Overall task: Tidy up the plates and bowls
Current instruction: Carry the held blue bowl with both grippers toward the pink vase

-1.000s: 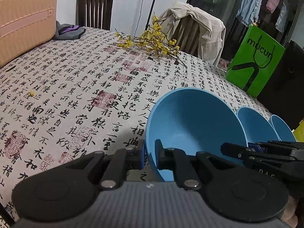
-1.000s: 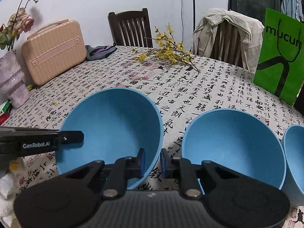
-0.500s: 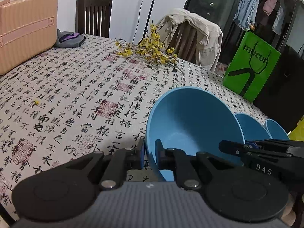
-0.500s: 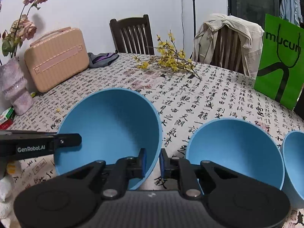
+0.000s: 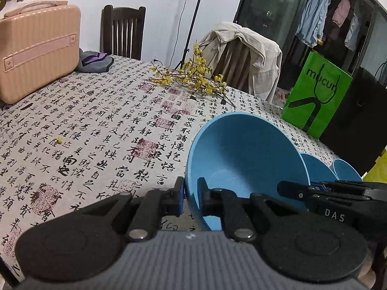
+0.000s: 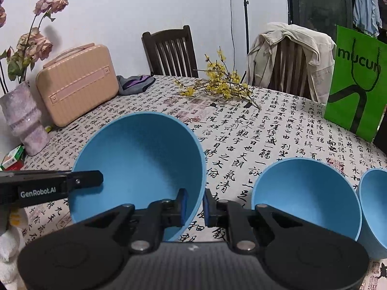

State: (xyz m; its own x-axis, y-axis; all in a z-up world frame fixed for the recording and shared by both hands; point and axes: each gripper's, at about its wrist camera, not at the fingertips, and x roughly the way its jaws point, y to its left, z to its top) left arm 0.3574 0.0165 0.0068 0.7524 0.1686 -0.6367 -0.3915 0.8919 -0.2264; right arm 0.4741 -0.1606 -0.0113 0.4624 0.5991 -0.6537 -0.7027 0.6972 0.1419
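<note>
- On the left of the calligraphy tablecloth [image 6: 278, 125], my left gripper [image 5: 191, 197] is pinching the big blue bowl [image 5: 244, 154] by its left rim, fingers nearly closed, tilting it.
- At its right rim, my right gripper [image 6: 194, 205] is clamping the wall of the same bowl.
- Just right, a second bowl [image 6: 307, 193] and a third bowl [image 6: 375, 207] are sitting together.

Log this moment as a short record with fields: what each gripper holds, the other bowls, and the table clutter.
left gripper: shut on the large blue bowl, left rim
right gripper: shut on the same bowl's right rim
other bowls: medium blue bowl and small blue bowl, to the right on the tablecloth
clutter: pink case, yellow flower sprig, green bag
</note>
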